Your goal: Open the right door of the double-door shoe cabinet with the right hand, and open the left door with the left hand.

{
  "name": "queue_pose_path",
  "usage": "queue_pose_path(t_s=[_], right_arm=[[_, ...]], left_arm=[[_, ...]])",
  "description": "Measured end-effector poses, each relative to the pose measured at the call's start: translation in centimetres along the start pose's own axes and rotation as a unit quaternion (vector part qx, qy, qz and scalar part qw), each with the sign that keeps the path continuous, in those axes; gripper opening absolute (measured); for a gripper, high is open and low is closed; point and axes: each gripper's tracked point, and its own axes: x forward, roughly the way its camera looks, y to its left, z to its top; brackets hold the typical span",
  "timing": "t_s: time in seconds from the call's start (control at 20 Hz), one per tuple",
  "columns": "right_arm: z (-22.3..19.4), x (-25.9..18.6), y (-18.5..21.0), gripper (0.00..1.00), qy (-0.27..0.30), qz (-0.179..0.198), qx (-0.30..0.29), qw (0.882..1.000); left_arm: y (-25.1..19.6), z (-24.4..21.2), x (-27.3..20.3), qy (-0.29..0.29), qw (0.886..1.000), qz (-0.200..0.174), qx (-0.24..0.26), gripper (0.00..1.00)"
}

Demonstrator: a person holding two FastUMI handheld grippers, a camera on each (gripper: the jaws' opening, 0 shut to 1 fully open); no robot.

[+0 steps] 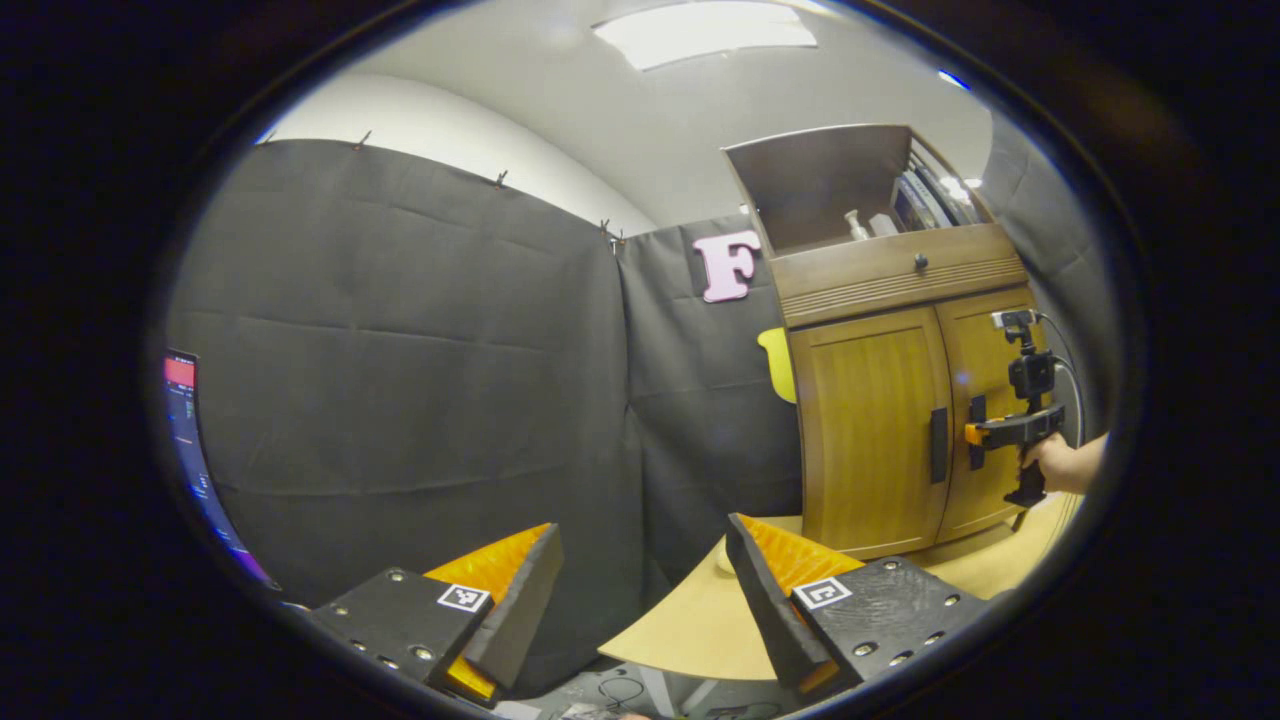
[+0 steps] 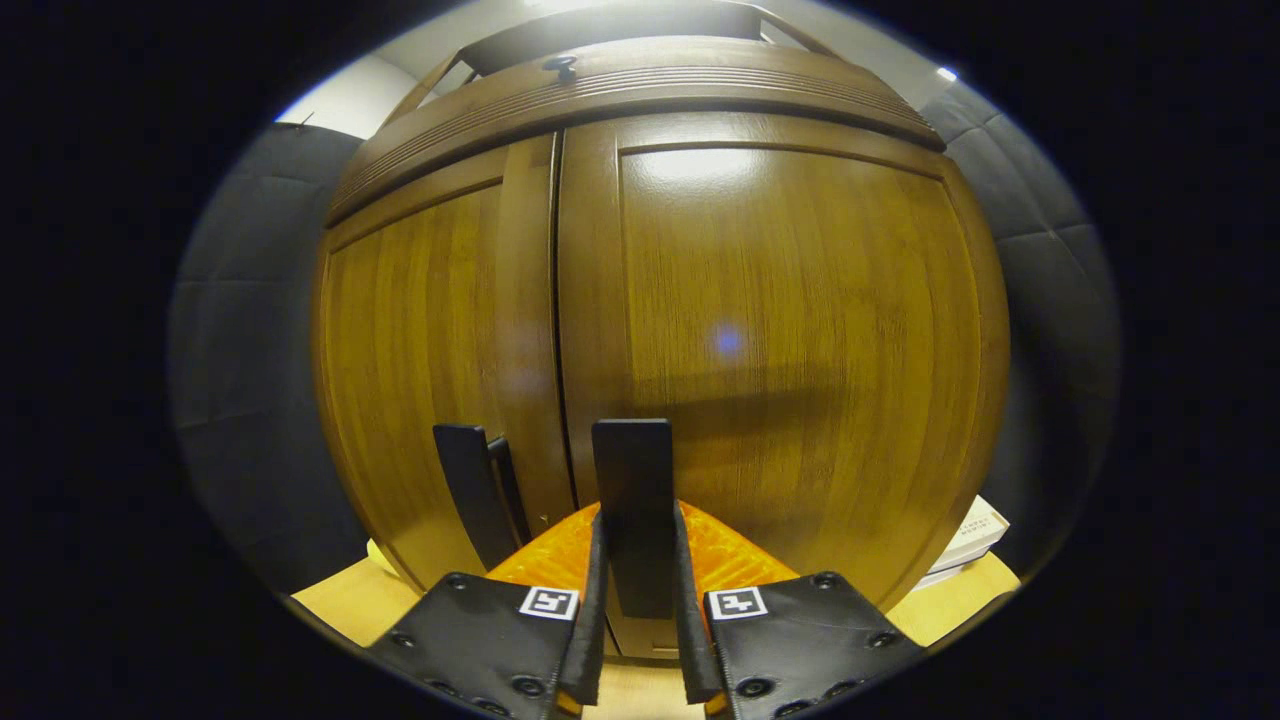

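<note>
Wooden doors [image 2: 700, 330] are both closed; right gripper [image 2: 637, 600] pinches the right handle [image 2: 632, 500], left gripper [image 1: 640, 590] hangs spread apart.

Ceiling light [image 1: 705, 33]: we see it lit at the top of the left gripper view.
Screen [image 1: 190, 430]: glowing at the far left edge, partly cut off.
Table [image 1: 700, 620]: pale wood, lower centre to lower right.
Bottle [image 1: 855, 224]: small and white, upper right, on an open shelf.
Box [image 2: 968, 545]: we find it lower right in the right gripper view, on the table.
</note>
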Motion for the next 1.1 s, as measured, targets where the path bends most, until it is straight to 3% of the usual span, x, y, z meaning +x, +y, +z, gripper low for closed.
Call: queue_pose_path(t_s=[0.15, 0.3, 0.35, 1.1], right_arm=[[0.5, -0.8, 0.1, 0.18, 0.000, -0.001, 0.006, 1.000], [0.5, -1.6, 0.1, 0.14, 0.001, 0.000, 0.009, 1.000], [0.4, -1.9, 0.1, 0.18, 0.003, 0.003, 0.012, 1.000], [-0.2, -8.5, -0.8, 0.14, 0.002, 0.036, 0.008, 0.999]], left_arm=[[0.0, 0.2, -0.1, -0.001, 1.000, -0.003, -0.002, 0.96], [-0.3, 0.3, -0.1, -0.007, 1.000, -0.008, -0.005, 0.96], [-0.2, 0.3, -0.1, -0.008, 1.000, -0.009, -0.006, 0.96], [-1.3, 0.5, -0.8, -0.016, 0.997, -0.072, -0.018, 0.96]])
